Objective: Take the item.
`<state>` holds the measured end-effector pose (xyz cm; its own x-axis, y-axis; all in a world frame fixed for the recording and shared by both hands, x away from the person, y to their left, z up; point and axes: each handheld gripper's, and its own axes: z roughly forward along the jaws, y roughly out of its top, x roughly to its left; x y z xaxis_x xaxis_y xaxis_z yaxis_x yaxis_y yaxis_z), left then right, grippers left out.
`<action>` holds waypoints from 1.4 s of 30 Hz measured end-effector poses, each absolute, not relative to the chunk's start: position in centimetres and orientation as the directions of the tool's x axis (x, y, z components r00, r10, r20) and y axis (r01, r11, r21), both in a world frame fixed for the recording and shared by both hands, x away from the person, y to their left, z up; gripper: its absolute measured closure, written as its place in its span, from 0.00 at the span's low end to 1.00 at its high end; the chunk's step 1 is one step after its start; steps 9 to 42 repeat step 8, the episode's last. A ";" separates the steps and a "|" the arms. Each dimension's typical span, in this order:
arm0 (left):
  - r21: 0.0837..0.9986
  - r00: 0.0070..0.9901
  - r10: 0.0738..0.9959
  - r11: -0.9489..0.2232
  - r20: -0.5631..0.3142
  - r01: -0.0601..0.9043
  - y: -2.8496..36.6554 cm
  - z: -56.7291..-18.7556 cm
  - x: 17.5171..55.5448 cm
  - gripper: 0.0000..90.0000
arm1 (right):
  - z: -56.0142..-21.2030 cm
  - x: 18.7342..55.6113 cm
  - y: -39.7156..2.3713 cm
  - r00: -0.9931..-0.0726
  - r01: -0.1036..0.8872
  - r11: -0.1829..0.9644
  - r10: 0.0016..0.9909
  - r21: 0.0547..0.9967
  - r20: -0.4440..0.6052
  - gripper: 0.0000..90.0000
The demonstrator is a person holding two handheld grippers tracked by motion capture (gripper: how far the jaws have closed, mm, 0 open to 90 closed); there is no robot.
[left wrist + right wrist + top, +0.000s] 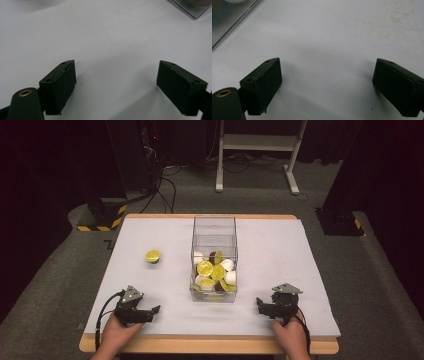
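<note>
My left gripper [152, 312] & right gripper [261, 306]: both wide open, empty, near clear box [214, 292]; yellow-topped cup [153, 256], I think, sits apart.

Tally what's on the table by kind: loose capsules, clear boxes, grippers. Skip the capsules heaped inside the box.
Loose yellow-lidded capsule: 1
Clear box holding a heap of capsules: 1
Grippers, left gripper and right gripper, both with jaws open and empty: 2
Total: 4
</note>
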<state>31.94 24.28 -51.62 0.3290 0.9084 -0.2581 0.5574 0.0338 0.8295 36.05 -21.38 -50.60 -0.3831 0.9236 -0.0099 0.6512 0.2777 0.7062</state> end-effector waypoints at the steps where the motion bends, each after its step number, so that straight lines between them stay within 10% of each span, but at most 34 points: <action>1: 0.837 0.327 0.911 0.033 -0.250 0.546 24.1 -51.7 31.9 0.18 | -50.6 36.0 -21.4 -0.383 0.651 0.278 0.924 0.706 -0.010 0.10; 42: 0.840 0.324 0.916 0.024 -0.235 0.542 24.0 -51.8 31.7 0.18 | -50.6 36.0 -21.4 -0.383 0.651 0.278 0.924 0.706 -0.011 0.10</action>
